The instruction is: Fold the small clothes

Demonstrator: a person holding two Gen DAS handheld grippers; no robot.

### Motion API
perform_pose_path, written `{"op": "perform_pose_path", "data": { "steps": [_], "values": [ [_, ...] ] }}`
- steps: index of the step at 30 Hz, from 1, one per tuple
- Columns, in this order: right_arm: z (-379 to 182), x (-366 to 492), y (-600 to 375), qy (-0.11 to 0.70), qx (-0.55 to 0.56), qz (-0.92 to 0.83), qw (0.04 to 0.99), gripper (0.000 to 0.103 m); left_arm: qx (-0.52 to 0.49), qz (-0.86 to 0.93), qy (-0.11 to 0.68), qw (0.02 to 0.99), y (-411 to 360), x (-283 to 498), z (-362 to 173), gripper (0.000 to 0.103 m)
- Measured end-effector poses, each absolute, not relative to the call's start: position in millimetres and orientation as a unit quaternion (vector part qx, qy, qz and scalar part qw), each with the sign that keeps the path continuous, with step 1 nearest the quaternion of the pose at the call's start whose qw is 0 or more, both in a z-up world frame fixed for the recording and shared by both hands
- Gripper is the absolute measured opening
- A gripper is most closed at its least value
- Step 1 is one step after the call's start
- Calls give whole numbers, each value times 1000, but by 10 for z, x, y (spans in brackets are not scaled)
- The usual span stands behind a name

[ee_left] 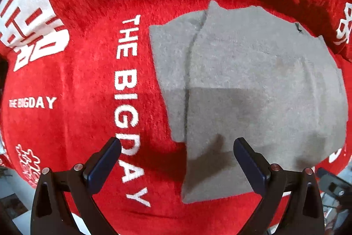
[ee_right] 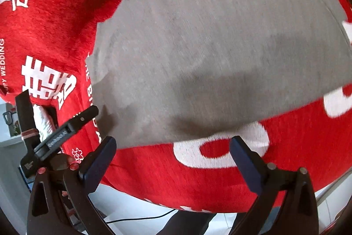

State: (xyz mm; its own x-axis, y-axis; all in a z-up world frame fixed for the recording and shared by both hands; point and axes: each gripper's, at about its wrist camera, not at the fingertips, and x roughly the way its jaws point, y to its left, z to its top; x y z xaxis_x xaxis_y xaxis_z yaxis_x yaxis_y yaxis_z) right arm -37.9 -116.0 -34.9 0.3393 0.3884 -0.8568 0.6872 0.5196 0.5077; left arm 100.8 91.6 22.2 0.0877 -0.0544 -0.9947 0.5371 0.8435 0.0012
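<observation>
A small grey garment lies flat and partly folded on a red cloth with white lettering. Its left side shows a folded layer with a straight crease. My left gripper is open and empty above the garment's near left corner. In the right wrist view the grey garment fills the middle. My right gripper is open and empty just in front of the garment's near edge, over the red cloth. The left gripper shows at the left of that view.
The red cloth covers the table and hangs over its near edge. A white floor and a black cable show below. The right gripper's body shows at the lower right of the left wrist view.
</observation>
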Motion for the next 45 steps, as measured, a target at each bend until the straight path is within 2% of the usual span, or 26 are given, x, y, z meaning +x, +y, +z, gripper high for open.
{"op": "perform_pose_path", "data": {
  "steps": [4,15,22,28,30,31,32,33,34,35,45],
  "values": [
    [-404,-463,-1085,563,485,-110,661,102,176,-217,643,713,971,990,221,102],
    [-657,-593,-996,444,635,-69,629,102,118,-216,653,716,1232,1178,166,102],
    [-836,-425,-826,401,689,-35,603,102,95,-232,665,704,1216,1246,83,102],
    [-948,-314,-791,357,727,-34,585,96,91,-245,669,696,1186,1283,30,102],
    [-1016,-308,-792,346,745,-38,570,80,80,-257,671,691,1186,1306,15,102],
    [-1052,-310,-794,338,754,-39,561,76,69,-262,675,686,1197,1325,6,102],
    [-1098,-315,-793,328,767,-37,551,66,50,-273,681,678,1214,1351,-9,102],
    [-1131,-311,-793,323,773,-34,544,43,25,-287,686,668,1238,1380,-19,102],
    [-1152,-308,-789,324,776,-31,541,29,-3,-296,690,660,1269,1411,-29,102],
    [-1172,-289,-788,328,776,-26,538,8,-17,-302,692,656,1290,1429,-35,102],
    [-671,-238,-1031,272,769,46,577,9,-97,-345,720,594,1124,1575,-281,102]
  ]
}}
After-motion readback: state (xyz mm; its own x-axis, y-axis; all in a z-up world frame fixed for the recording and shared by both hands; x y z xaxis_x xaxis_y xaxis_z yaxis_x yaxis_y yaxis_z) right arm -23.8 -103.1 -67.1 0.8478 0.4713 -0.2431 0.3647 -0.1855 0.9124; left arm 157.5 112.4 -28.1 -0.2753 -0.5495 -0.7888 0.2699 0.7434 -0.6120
